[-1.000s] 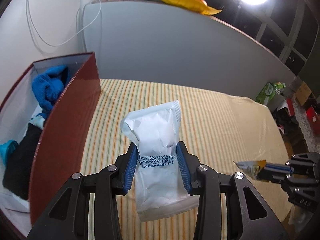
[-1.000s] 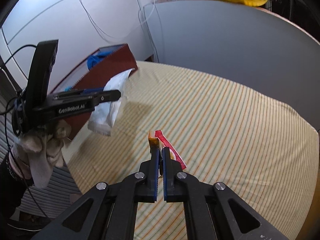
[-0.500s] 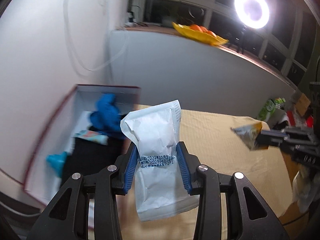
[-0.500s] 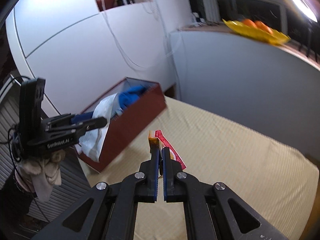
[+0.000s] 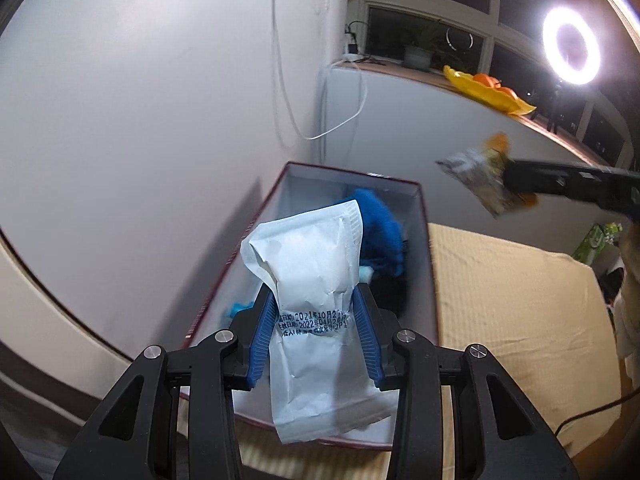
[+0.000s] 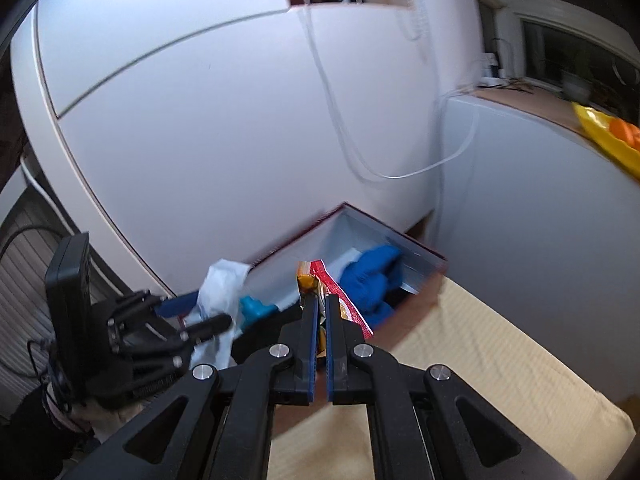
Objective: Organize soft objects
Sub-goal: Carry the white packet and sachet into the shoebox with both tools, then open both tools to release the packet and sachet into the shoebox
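My left gripper (image 5: 316,312) is shut on a white soft packet (image 5: 316,280) with a printed date, held above the open dark red box (image 5: 424,248). The box holds a blue cloth (image 5: 380,224), a black cloth and a teal item. My right gripper (image 6: 322,316) is shut on a thin red and orange snack packet (image 6: 316,280), held in the air near the box's right side; the snack packet also shows in the left wrist view (image 5: 484,180). In the right wrist view the left gripper (image 6: 200,316) and white packet (image 6: 218,296) hang over the box (image 6: 400,240).
The box stands at the left end of a yellow striped tablecloth (image 5: 516,304), against a white wall. A grey partition (image 5: 460,152) stands behind the table, with a yellow fruit dish (image 5: 488,92) on its ledge. A ring light (image 5: 570,50) glares at upper right.
Both grippers have swung left from over the tablecloth toward the box. The white packet now hangs over the box's opening, and the snack packet has risen and come close to the box.
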{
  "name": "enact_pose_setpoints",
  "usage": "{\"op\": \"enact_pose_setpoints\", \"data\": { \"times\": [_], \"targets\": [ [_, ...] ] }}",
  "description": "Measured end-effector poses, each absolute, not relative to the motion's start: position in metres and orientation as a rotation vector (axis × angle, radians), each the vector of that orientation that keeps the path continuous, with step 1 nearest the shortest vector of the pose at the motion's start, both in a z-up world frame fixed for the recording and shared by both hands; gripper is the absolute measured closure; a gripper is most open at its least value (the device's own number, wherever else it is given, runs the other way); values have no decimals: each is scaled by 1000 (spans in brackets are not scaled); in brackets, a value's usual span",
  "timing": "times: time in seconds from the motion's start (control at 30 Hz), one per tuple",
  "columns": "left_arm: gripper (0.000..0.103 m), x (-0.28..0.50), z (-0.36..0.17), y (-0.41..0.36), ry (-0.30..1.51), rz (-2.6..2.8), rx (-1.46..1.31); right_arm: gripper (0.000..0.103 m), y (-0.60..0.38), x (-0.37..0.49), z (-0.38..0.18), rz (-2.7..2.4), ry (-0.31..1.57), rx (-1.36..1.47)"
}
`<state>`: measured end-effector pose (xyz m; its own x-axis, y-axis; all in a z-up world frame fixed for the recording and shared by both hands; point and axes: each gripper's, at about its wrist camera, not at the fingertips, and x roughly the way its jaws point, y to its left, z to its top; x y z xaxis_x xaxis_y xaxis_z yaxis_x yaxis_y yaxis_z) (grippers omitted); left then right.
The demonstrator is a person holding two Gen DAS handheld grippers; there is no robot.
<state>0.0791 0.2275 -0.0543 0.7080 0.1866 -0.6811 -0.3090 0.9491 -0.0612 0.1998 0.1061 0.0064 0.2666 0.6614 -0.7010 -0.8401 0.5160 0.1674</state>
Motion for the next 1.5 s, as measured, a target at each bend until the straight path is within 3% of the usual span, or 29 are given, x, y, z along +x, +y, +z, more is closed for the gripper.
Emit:
{"op": "enact_pose_setpoints", "data": {
  "times": [0.57, 0.6, 0.63, 0.7, 0.73, 1.5],
  "targets": [
    [63, 102, -68, 252, 736, 323, -167, 99, 205, 244, -43, 993, 884, -307],
    [61, 105, -72, 254, 756, 305, -180, 94, 206, 247, -43, 990, 887, -301],
    [61, 107, -75, 256, 768, 296, -199, 81, 207, 249, -42, 982, 889, -298],
    [46, 104, -78, 260, 767, 303, -223, 61, 203, 250, -38, 970, 884, -285],
    [42, 102, -79, 261, 762, 309, -226, 59, 201, 249, -36, 971, 875, -275],
    [40, 67, -58, 232, 696, 346, -187, 54, 129, 219, -27, 932, 825, -315]
  ]
}}
